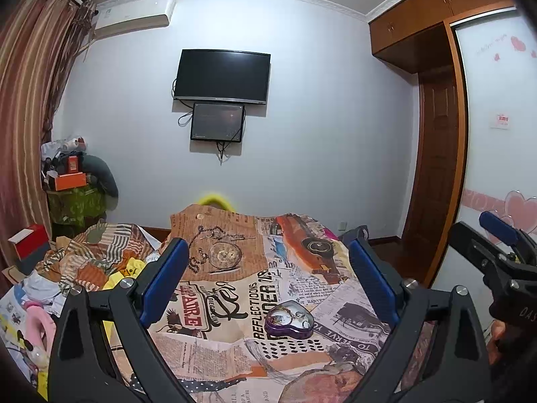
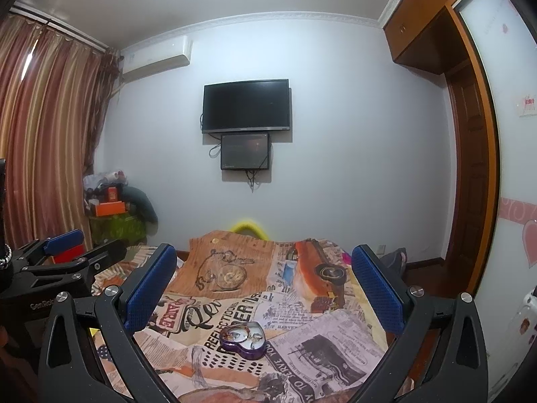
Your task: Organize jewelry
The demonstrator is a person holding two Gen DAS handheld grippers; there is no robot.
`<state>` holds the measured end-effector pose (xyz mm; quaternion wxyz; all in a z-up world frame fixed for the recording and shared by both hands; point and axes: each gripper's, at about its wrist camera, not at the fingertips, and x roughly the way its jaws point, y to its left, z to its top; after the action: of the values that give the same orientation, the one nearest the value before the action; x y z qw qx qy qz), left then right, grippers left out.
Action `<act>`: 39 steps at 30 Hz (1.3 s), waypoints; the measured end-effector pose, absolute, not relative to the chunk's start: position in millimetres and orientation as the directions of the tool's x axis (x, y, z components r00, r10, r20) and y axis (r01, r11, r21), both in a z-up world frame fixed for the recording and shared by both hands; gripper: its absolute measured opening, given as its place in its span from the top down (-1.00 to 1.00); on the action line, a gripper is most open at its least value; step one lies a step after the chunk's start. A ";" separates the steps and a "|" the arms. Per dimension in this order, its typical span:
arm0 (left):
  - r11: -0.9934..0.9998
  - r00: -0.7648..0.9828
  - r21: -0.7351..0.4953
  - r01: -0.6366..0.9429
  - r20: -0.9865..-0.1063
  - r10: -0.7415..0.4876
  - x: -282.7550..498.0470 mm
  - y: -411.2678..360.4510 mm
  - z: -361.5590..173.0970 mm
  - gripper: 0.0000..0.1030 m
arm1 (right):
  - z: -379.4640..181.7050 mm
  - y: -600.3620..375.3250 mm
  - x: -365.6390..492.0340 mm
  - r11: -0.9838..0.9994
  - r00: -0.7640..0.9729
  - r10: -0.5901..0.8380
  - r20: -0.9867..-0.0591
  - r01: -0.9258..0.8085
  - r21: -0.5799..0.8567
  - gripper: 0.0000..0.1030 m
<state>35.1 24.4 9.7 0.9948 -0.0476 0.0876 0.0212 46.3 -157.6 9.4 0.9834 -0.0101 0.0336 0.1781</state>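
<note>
A purple heart-shaped tin [image 1: 289, 319] lies open on the printed bedspread [image 1: 235, 346], with several small pieces of jewelry inside. It also shows in the right wrist view [image 2: 244, 336]. My left gripper [image 1: 268, 278] is open and empty, raised above the bed behind the tin. My right gripper [image 2: 265, 285] is open and empty, also above the bed near the tin. The right gripper shows at the right edge of the left wrist view [image 1: 496, 252]. The left gripper shows at the left of the right wrist view [image 2: 67, 252].
A heap of clothes [image 1: 84, 262] covers the bed's left side. A red box [image 1: 30, 245] and a stack of boxes [image 1: 70, 174] stand by the curtain. A TV [image 1: 221, 77] hangs on the far wall. A wooden wardrobe [image 1: 433, 154] is on the right.
</note>
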 end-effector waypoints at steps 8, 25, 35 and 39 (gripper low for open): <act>0.995 0.983 -0.087 -0.044 -0.179 0.028 36.2 21.7 8.8 -0.87 | 7.8 -158.4 45.2 0.935 0.931 0.355 -0.089 -0.356 0.005 -1.00; 0.996 0.984 -0.080 -0.030 -0.178 0.015 35.1 18.0 9.3 -0.87 | 9.0 -158.0 46.2 0.937 0.933 0.347 -0.099 -0.348 0.005 -1.00; 0.995 0.982 -0.095 -0.013 -0.191 -0.006 36.7 18.9 7.8 -0.87 | 9.4 -161.3 45.8 0.942 0.937 0.334 -0.100 -0.335 0.009 -1.00; 0.994 0.981 -0.107 0.005 -0.190 -0.025 36.3 20.8 8.2 -0.87 | 10.4 -162.0 45.8 0.943 0.939 0.330 -0.099 -0.331 0.009 -1.00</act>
<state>36.3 20.8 8.2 0.9939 -0.0532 0.0962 -0.0076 45.8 -162.0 10.4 0.9845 -0.0040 0.0498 0.1680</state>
